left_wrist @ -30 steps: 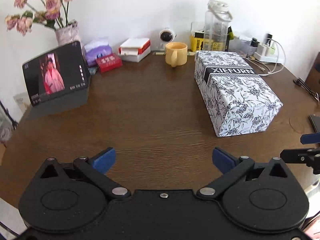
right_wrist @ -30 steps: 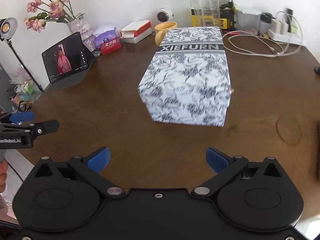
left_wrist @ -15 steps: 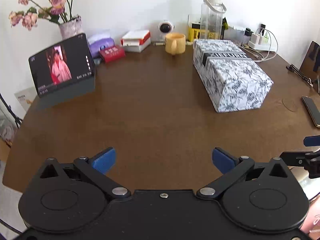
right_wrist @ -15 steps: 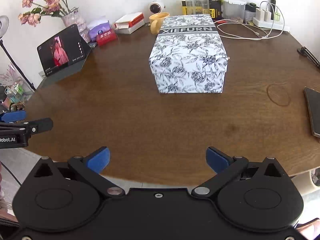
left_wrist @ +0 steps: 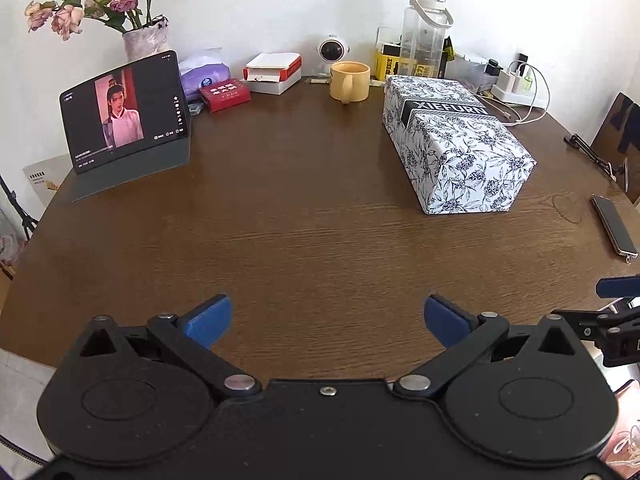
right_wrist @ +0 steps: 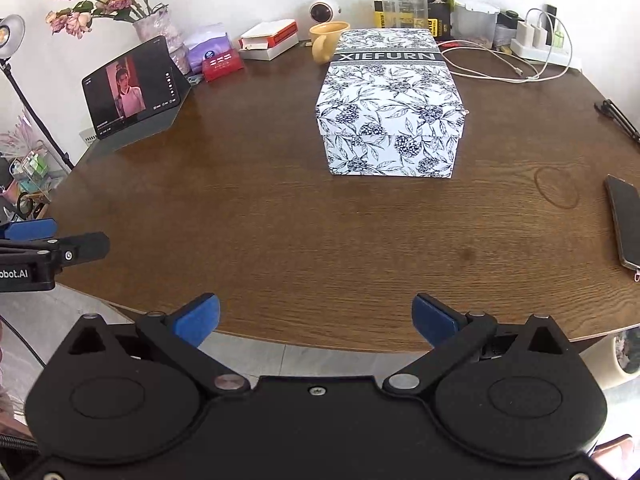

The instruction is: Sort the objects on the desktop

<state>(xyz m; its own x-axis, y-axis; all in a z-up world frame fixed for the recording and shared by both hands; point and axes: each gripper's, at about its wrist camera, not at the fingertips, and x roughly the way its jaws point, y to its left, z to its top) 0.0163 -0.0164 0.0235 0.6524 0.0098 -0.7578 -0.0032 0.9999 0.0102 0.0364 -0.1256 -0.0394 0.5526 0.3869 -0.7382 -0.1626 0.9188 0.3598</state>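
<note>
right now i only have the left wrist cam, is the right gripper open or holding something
observer: The right gripper is open. Its blue fingers are spread wide with nothing between them.
operator: ok where is it hanging
observer: At the near edge of the table, well short of anything on it. Grey floor shows between the fingers.
operator: anything off to my left i miss
observer: A desk lamp on a thin stand stands off the table's left side, beyond the tablet. Your view cuts off its lit head.
</note>
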